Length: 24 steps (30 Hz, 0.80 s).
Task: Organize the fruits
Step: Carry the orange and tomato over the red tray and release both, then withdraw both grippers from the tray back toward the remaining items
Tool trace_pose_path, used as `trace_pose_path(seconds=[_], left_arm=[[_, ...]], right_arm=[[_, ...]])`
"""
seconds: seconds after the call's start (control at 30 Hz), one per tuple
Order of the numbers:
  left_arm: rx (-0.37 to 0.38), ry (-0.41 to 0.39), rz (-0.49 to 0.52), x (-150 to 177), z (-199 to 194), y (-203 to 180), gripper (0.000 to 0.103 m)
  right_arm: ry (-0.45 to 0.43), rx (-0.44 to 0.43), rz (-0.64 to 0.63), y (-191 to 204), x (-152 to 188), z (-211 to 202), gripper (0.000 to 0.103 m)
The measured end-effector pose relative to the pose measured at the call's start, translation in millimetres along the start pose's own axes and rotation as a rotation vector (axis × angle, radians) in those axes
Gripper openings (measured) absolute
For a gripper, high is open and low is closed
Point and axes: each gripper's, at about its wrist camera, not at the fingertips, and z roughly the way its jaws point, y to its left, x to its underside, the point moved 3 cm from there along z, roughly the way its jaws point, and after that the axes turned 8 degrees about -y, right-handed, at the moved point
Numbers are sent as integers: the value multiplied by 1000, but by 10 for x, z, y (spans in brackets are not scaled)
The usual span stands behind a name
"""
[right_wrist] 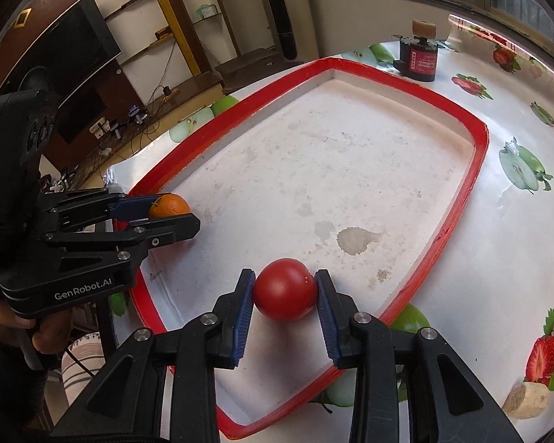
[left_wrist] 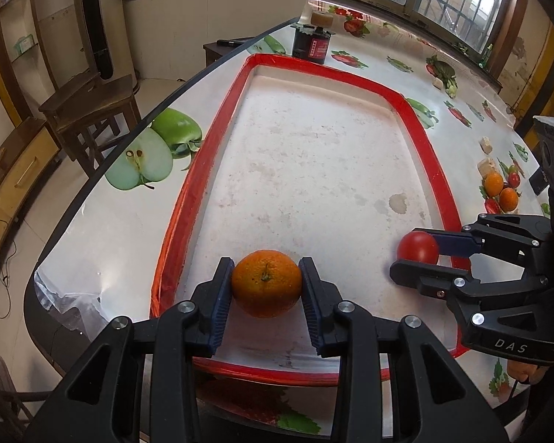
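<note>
While our left hand-held gripper (left_wrist: pixel 266 283) clamps the orange (left_wrist: pixel 266 282) at the tray's (left_wrist: pixel 218 140) six o'clock edge, our right hand-held gripper (right_wrist: pixel 285 289) pinches the tomato (right_wrist: pixel 285 288) toward four o'clock

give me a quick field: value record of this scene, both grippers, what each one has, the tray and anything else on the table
left gripper: shut on the orange, over the near left part of the tray
right gripper: shut on the tomato, over the near right part of the tray
tray: white with a red rim, stained floor, holds no other fruit
dark jar: beyond the tray's far rim, with a tan round piece on top
table cover: glossy, with printed fruit pictures
</note>
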Motion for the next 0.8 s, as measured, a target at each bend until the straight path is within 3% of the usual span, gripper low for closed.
trace_pose_path(seconds=[0.13, 0.17, 0.2, 0.27, 0.8], left_arm=[[-24, 12, -8, 5, -10, 28, 34], [-29, 13, -10, 7, -24, 37, 39], [-34, 11, -11, 10, -39, 43, 50], [-28, -1, -13, 10, -92, 40, 52], [-36, -49, 8, -56, -367, -207, 52]], right_arm=[[1, -13, -16, 39, -3, -3, 43], [-5, -14, -18, 44, -2, -27, 48], [-13, -14, -20, 48, 1, -63, 54], [-28, -11, -22, 37, 2, -132, 59], [-119, -9, 49, -172, 154, -737, 59]])
